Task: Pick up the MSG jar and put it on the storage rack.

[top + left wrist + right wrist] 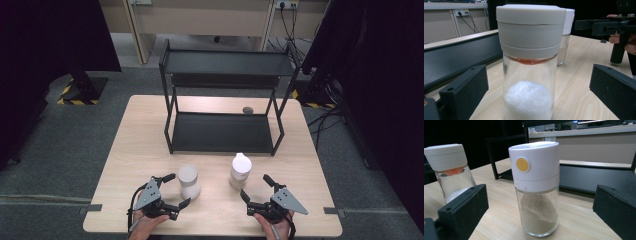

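Two glass shakers stand on the wooden table (145,135). The grey-capped jar (188,181) (530,62) (450,170) holds white grains. My left gripper (172,190) (536,87) is open, with its jaws on either side of that jar and apart from it. The white-capped jar (240,170) (536,187) (566,35), marked with a yellow dot, holds beige powder. My right gripper (256,189) (539,210) is open just in front of it, the jaws standing wide of the glass. Both jars are upright.
A black two-tier metal shelf (225,132) stands on the far half of the table, behind both jars. A small dark round object (247,110) lies behind the shelf's lower tier. Bare tabletop stretches left and right of the grippers.
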The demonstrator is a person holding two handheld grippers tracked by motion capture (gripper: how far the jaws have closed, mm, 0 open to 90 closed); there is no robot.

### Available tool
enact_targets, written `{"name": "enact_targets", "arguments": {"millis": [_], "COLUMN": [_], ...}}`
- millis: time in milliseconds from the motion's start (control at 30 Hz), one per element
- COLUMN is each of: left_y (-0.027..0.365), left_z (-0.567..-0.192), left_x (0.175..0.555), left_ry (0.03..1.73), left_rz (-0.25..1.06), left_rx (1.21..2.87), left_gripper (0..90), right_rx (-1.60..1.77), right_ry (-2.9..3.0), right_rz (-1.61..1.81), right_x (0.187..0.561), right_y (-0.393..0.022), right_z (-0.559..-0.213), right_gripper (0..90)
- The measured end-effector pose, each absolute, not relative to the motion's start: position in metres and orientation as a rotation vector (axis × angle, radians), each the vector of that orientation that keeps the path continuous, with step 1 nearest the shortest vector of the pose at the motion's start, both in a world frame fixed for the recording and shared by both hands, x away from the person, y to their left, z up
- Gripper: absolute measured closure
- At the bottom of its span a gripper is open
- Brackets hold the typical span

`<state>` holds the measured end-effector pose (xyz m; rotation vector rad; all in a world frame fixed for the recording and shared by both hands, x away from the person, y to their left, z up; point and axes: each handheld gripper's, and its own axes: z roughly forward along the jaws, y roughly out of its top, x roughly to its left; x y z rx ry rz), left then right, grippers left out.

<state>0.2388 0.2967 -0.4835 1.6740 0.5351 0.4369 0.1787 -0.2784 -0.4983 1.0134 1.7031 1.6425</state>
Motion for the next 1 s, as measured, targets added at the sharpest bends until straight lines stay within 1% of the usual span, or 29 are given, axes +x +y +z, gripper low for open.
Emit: {"name": "enact_targets", "arguments": {"millis": [567, 733, 1000], "left_y": [0.29, 0.288, 0.284], "left_z": [-0.48, -0.479, -0.474], "left_x": [0.247, 0.248, 0.258], "left_ry": [0.541, 0.542, 0.526], "left_rz": [0.406, 0.413, 0.414], "left_rx": [1.67, 1.67, 1.673], "left_gripper": [1.8, 2.1, 5.0], "right_rx": [1.019, 1.016, 1.016], "right_ry": [1.702, 1.7, 1.701], "right_rz": [1.647, 1.651, 1.655], "right_x": [0.18, 0.18, 0.18], "right_y": [-0.279, -0.279, -0.279], "right_z": [-0.5, -0.5, -0.5], "right_gripper": [0.4, 0.4, 0.3]}}
